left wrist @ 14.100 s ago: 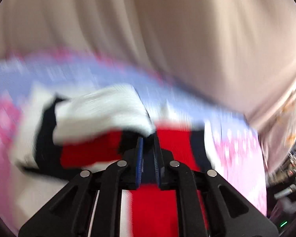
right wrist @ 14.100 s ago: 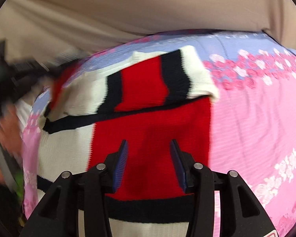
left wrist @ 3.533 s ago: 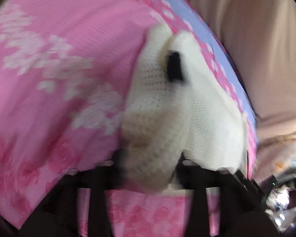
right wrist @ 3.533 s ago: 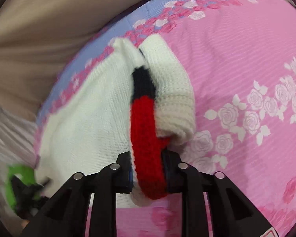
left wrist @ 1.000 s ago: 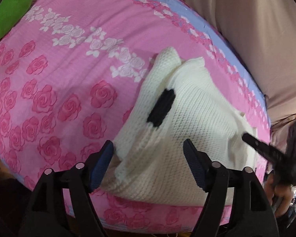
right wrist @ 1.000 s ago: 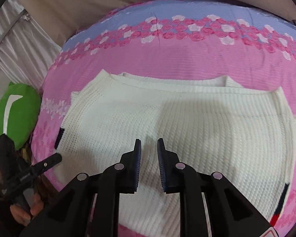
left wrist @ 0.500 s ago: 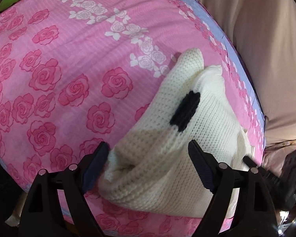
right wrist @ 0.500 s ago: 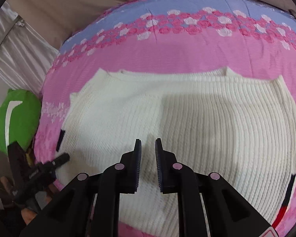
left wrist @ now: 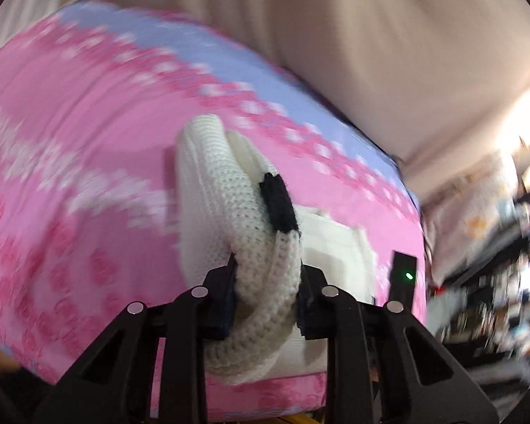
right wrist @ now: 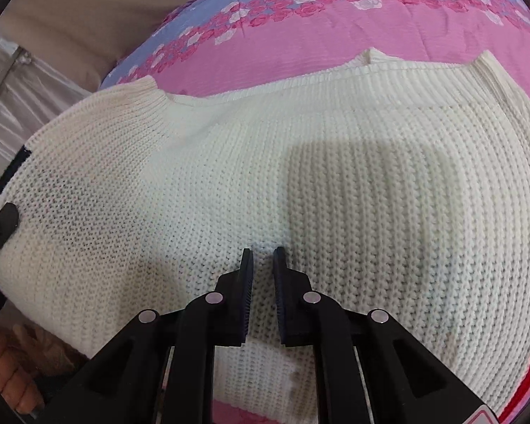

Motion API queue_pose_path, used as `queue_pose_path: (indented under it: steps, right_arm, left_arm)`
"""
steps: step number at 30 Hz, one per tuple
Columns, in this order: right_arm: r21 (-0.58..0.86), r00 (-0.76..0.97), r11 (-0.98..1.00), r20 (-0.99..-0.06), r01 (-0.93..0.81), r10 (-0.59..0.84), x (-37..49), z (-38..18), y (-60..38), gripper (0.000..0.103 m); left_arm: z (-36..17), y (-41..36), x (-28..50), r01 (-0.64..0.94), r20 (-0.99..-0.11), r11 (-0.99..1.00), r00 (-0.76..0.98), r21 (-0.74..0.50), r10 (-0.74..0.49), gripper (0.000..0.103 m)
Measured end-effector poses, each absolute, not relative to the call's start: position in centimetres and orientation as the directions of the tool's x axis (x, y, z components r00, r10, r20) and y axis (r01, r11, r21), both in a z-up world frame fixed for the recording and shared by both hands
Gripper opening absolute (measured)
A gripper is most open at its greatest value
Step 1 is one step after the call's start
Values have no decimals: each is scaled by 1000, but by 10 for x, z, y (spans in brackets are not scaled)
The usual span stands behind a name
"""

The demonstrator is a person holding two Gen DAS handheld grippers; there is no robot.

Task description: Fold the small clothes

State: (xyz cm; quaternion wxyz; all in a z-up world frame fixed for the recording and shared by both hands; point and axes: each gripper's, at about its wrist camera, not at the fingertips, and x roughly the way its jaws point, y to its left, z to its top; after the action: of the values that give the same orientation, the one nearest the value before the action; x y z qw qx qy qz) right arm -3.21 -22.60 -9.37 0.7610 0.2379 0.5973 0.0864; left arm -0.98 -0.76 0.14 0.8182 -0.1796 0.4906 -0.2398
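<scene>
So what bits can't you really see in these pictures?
- Left wrist view: the pink flowery bedspread is smeared by motion blur, so its flowers are only blobs.
- Left wrist view: the shelves at the right edge are blurred; nothing there can be named.
- Left wrist view: the left tool is closing on a bunched edge of the white sweater, hiding the part between its pads.
- Right wrist view: the sweater covers the bed beneath the right tool.

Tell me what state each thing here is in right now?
Sweater: folded, white side up, spread on the bedspread, one end bunched and lifted.
Left gripper: jaws closing, pinching the sweater's rolled end.
Right gripper: shut, empty, tips at the knit.
Bedspread: flat under the sweater.
</scene>
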Motion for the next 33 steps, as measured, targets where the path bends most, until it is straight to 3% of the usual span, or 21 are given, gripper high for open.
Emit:
queue_pose_path:
  steps: [6, 11, 13, 17, 22, 27, 29, 31, 32, 33]
  right_arm:
    - [499, 400, 827, -835, 259, 378, -77, -59, -303, 19]
    - [512, 454, 779, -826, 362, 332, -117, -51, -361, 26]
    - [548, 477, 741, -807, 388, 347, -125, -48, -375, 38]
    - [608, 518, 715, -759, 346, 395, -112, -37, -370, 68]
    - [631, 435, 715, -758, 302, 486, -65, -52, -339, 74]
    - [511, 273, 816, -854, 270, 444, -29, -80, -293, 76]
    - [466, 258, 853, -876, 235, 408, -25, -83, -279, 76]
    - [446, 272, 875, -879, 185, 391, -24, -80, -268, 52]
    - [445, 278, 881, -877, 159, 392, -23, -76, -264, 23]
    - [459, 301, 875, -865, 152, 401, -24, -68, -265, 21]
  left_arm:
    - [-11, -134, -19, 492, -768, 753, 233, -436, -597, 25]
    - [-74, -203, -44, 615, -889, 735, 114, -288, -444, 29]
    - [-70, -197, -49, 607, -875, 737, 137, -296, -464, 34]
    - [-38, -160, -58, 602, -822, 744, 241, -291, -516, 68]
    - [-50, -137, -78, 648, -847, 710, 187, -275, -498, 71]
    - [-83, -142, -92, 676, -887, 709, 183, -200, -425, 71]
    - [-91, -142, -96, 690, -899, 705, 189, -165, -395, 68]
    - [-91, -142, -100, 708, -902, 694, 208, -128, -378, 55]
    - [-90, -140, -101, 718, -901, 685, 207, -126, -382, 40]
    - [-89, -138, -100, 718, -900, 682, 198, -136, -388, 27]
